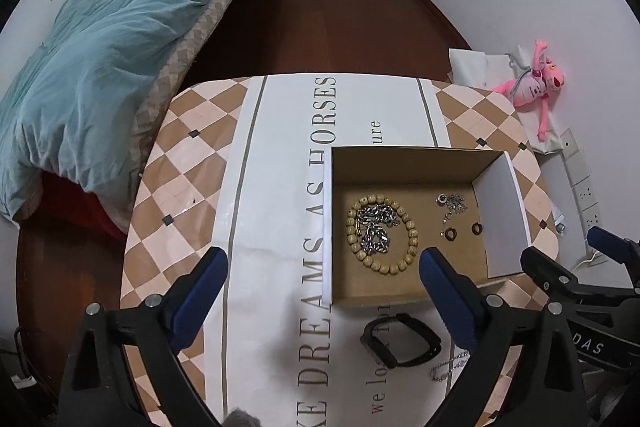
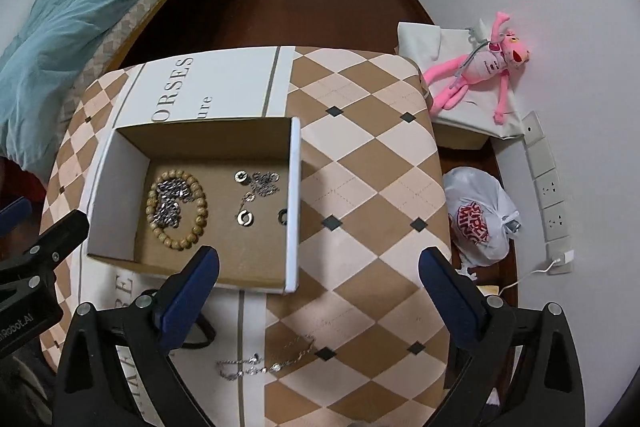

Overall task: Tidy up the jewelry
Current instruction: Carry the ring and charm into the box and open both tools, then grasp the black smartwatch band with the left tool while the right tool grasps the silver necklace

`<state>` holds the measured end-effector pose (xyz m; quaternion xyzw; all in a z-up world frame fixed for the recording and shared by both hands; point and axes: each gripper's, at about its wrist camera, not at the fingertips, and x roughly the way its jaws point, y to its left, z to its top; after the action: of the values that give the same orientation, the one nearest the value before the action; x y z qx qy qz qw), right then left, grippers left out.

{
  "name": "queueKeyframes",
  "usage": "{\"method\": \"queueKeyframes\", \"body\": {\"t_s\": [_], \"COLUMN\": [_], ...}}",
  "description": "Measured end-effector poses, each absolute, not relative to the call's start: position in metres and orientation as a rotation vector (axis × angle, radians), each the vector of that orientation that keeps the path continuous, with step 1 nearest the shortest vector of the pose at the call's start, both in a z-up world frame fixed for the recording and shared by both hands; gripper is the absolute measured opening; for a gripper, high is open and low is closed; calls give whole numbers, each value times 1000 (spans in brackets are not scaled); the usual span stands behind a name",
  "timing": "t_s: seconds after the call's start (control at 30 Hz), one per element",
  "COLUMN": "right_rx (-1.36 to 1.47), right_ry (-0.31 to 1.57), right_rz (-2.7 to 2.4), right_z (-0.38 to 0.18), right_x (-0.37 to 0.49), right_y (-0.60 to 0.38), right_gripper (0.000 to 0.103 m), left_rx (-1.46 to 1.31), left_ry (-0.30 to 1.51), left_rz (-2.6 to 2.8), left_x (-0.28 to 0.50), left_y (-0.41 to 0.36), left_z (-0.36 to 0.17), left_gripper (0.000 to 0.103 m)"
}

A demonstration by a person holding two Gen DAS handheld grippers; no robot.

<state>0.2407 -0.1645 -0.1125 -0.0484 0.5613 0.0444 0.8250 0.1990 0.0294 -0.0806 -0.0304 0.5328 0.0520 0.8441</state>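
left gripper [image 1: 322, 281] jaws apart, empty | right gripper [image 2: 318, 281] jaws apart, empty, above table near box | done: bead bracelet [image 2: 178, 209], thick chain [image 2: 170, 201], thin chain [image 2: 262, 183], two rings [image 2: 245, 218] lie in box [image 2: 295, 203] | left: silver chain [image 2: 264, 363], black band [image 1: 400, 341] on table [image 2: 360, 187], outside box

My two wrist views look steeply down from above, near the table [image 1: 188, 163]. Both share the cardboard box [image 1: 404, 155], ahead of each set of jaws.
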Motion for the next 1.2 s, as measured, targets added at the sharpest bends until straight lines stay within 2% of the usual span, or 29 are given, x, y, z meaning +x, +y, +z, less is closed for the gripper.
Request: {"method": "queueKeyframes", "body": {"t_s": [0.77,0.93,1.2], "right_rx": [-11,22,45], "right_ry": [965,1014,1179], "right_rz": [100,71,-3], "right_z": [-14,-38,-132], "right_x": [139,131,144], "right_y": [-174,-187,-214], "right_gripper": [101,101,101], "left_rx": [-87,-90,-91], "left_ry": [935,963,1123], "left_rz": [139,147,136], "left_x": [111,105,120], "left_y": [28,28,14], "left_z": [1,-19,-97], "left_gripper": [98,98,97]}}
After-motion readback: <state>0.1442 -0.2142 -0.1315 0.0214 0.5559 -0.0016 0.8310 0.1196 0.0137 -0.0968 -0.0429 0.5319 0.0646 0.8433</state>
